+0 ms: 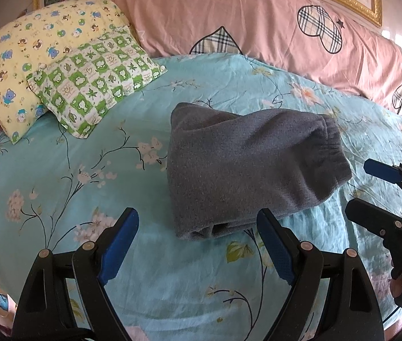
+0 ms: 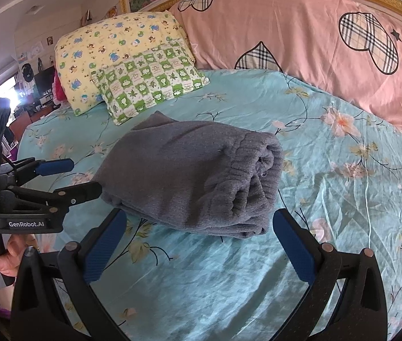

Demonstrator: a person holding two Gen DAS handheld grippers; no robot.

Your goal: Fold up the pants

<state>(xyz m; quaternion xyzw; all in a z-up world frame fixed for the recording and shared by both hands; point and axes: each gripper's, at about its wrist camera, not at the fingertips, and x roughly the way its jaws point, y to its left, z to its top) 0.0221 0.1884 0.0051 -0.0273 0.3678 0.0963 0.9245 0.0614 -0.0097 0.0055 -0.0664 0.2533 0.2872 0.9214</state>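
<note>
Hovering at the bed's (image 1: 58, 176) near edge, left tool (image 1: 198, 244) and right tool (image 2: 201, 244) gaping wide, gripping nothing; risking snagging, perhaps unrolling, the folded pants (image 1: 246, 164)

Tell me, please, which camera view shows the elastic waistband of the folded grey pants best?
The right wrist view: the waistband faces that camera, with its gathered layers visible at the near end of the pants. The left wrist view shows it only as a puckered strip along the far right edge.
</note>
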